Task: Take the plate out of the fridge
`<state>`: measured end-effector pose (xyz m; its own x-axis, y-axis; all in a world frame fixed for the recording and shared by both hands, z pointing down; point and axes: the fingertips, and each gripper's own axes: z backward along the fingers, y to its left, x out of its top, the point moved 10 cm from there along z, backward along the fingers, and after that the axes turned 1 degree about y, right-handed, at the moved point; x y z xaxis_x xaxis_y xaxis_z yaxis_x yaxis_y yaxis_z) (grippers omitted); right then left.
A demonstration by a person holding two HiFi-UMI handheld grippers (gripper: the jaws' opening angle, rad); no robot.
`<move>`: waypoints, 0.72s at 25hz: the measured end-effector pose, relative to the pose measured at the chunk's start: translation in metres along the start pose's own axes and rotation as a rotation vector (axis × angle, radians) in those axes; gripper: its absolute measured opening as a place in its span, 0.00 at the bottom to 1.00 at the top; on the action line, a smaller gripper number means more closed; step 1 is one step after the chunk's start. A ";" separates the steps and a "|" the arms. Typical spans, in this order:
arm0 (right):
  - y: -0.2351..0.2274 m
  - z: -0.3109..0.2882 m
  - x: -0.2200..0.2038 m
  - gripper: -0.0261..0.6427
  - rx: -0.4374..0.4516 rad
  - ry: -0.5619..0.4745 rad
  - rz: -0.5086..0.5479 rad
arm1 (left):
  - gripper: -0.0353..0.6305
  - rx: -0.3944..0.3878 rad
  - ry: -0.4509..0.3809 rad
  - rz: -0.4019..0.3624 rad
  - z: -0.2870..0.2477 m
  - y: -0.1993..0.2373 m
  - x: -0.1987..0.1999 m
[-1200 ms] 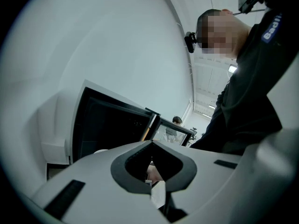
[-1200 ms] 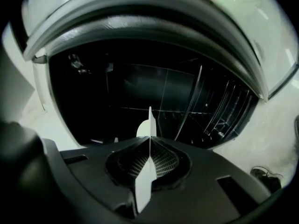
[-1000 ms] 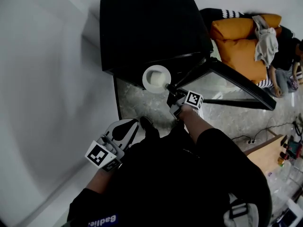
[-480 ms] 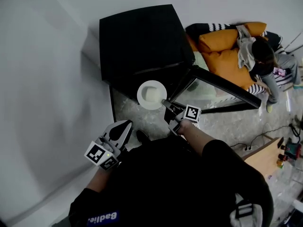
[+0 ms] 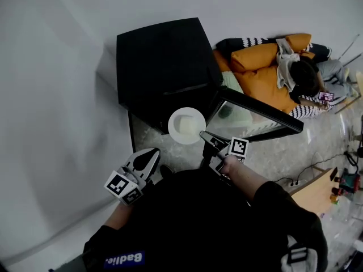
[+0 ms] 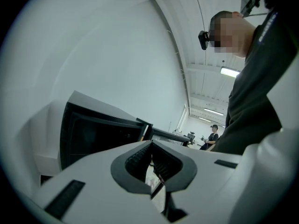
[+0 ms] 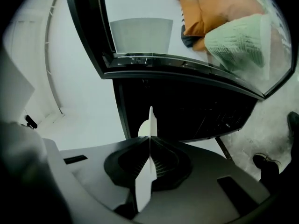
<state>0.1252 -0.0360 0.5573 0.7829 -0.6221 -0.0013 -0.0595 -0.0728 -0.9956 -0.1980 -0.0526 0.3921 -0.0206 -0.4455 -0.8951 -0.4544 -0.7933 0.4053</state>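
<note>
A white plate (image 5: pixel 186 125) hangs in front of the open black fridge (image 5: pixel 161 67), just outside its dark opening. My right gripper (image 5: pixel 205 136) is shut on the plate's near rim. In the right gripper view the plate (image 7: pixel 150 120) stands edge-on between the closed jaws of my right gripper (image 7: pixel 150 141), with the fridge's dark inside (image 7: pixel 196 111) behind it. The glass fridge door (image 5: pixel 255 115) is swung open to the right. My left gripper (image 5: pixel 146 158) is held low at the left, shut and holding nothing. Its view looks at the fridge's side (image 6: pixel 93 134).
A white wall (image 5: pixel 57 95) runs close along the fridge's left. A person sits on orange cushions (image 5: pixel 266 72) behind the open door. On the marble floor lie a power strip and cable (image 5: pixel 292 183), and a wooden table (image 5: pixel 317 190) stands at the lower right.
My right gripper has risen and drawn back from the fridge opening with the plate in it. The left gripper has hardly moved.
</note>
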 end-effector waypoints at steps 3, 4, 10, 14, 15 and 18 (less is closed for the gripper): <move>0.019 0.010 0.001 0.06 0.026 -0.004 -0.008 | 0.06 -0.019 0.001 -0.005 -0.007 -0.003 0.000; 0.026 0.013 0.000 0.06 0.036 -0.004 -0.008 | 0.06 -0.025 0.000 -0.004 -0.010 -0.004 -0.001; 0.054 0.025 -0.004 0.06 0.083 -0.009 -0.022 | 0.06 -0.069 0.006 -0.007 -0.022 -0.010 -0.002; 0.065 0.026 -0.004 0.06 0.098 -0.010 -0.032 | 0.06 -0.086 0.005 -0.014 -0.026 -0.008 -0.004; 0.068 0.026 -0.004 0.06 0.103 -0.010 -0.033 | 0.06 -0.087 0.007 -0.015 -0.026 -0.008 -0.005; 0.079 0.024 -0.005 0.06 0.129 -0.007 -0.027 | 0.06 -0.084 0.013 -0.008 -0.025 -0.008 -0.006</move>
<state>0.1310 -0.0202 0.4766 0.7873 -0.6160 0.0259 0.0418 0.0113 -0.9991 -0.1723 -0.0540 0.3989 -0.0057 -0.4434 -0.8963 -0.3778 -0.8289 0.4125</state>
